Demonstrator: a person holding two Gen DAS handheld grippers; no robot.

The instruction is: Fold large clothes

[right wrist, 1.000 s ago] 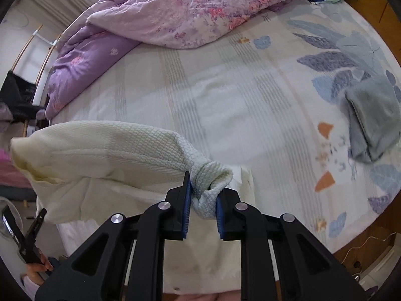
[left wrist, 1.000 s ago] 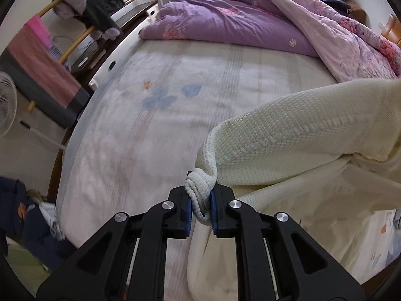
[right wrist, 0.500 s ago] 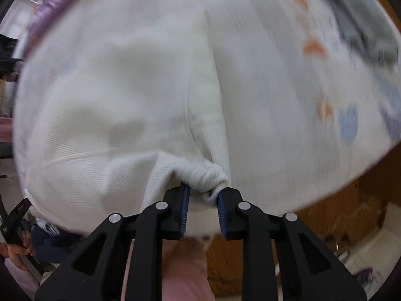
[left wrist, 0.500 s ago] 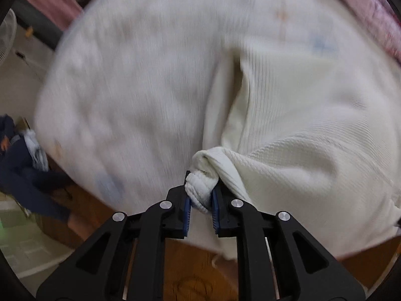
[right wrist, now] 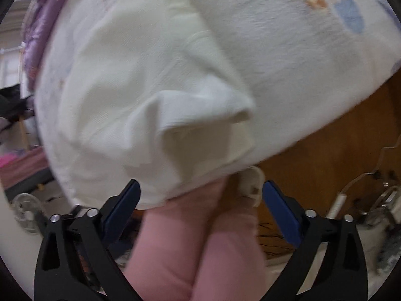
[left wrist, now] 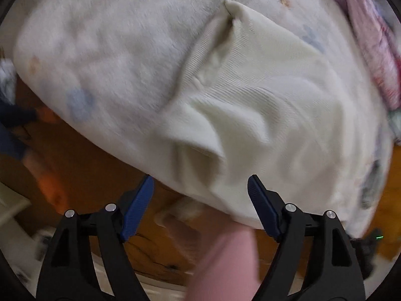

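Note:
A cream knit garment (left wrist: 250,95) lies spread on the bed near its front edge, its near hem hanging over the edge. In the right wrist view the same cream garment (right wrist: 150,87) shows a folded corner. My left gripper (left wrist: 200,183) points steeply down over the near hem, its jaws opening wide with nothing pressed between the blue pads. My right gripper (right wrist: 200,188) also points down over the bed edge, jaws opening, free of the cloth. Both views are blurred.
The bed's pale floral sheet (left wrist: 100,50) spreads to the left, with a purple quilt (left wrist: 363,25) at the far side. The wooden bed frame (right wrist: 313,155) and the person's pink trouser legs (right wrist: 200,250) lie below. A fan (right wrist: 25,210) stands on the floor at left.
Both grippers came down from above the bed to its front edge, laid the garment flat and let go of its bunched corners; their jaws went from shut to wide apart.

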